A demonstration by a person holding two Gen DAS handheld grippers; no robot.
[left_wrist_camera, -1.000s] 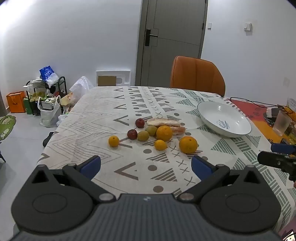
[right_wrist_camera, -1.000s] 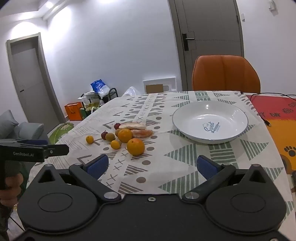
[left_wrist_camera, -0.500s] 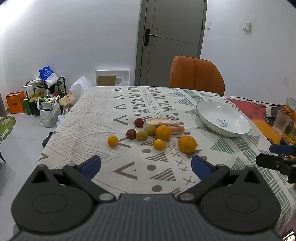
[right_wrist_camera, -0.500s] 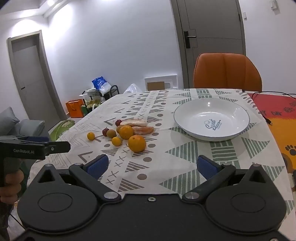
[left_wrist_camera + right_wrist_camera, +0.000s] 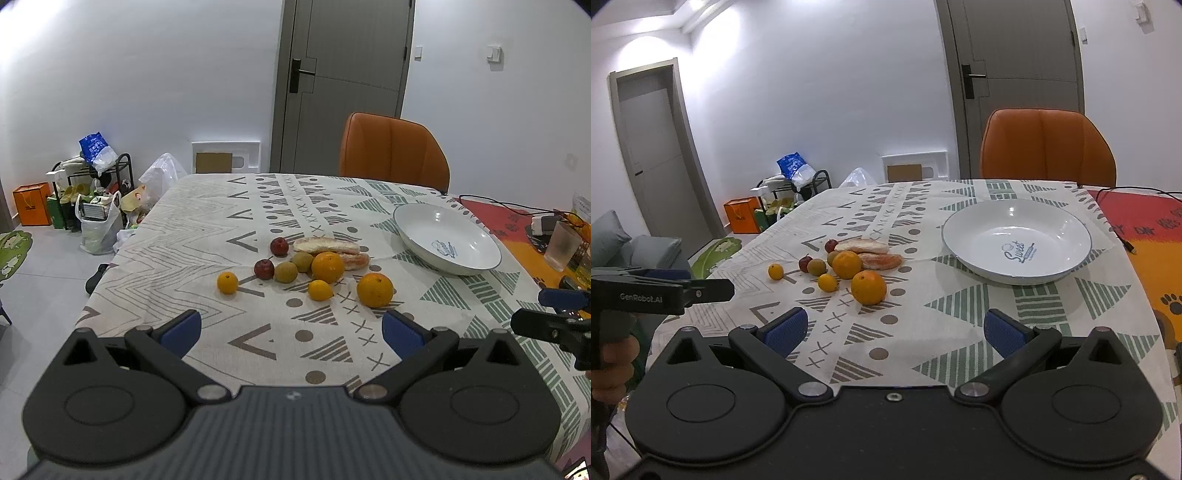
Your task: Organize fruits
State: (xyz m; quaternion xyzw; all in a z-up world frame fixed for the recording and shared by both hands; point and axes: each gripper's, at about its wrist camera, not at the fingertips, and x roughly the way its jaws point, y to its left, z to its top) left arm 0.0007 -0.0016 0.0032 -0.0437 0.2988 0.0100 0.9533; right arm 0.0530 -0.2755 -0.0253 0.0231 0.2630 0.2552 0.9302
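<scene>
**Fruit Cluster Sits Loose on Patterned Table, Plate Bare**

Hovering at the near edge of the table (image 5: 192, 236), the left gripper (image 5: 291, 330) fills the bottom of its view, jaws released and spread wide with nothing between the blue pads. The right gripper (image 5: 894, 328) sits likewise at the bottom of its own view, jaws parted and holding nothing. At centre frame lies the fruit: a large orange (image 5: 375, 290) nearest the grippers, a second orange (image 5: 328, 266) behind it, a small lemon (image 5: 320, 290) between them, and a small orange fruit (image 5: 227, 282) apart at the left. Two green-brown fruits (image 5: 285, 272) and two small red fruits (image 5: 264, 268) crowd beside two bread rolls (image 5: 327, 244). At right of frame stands the white plate (image 5: 960, 236), well apart from the cluster. An orange chair (image 5: 393, 153) stands behind.
</scene>
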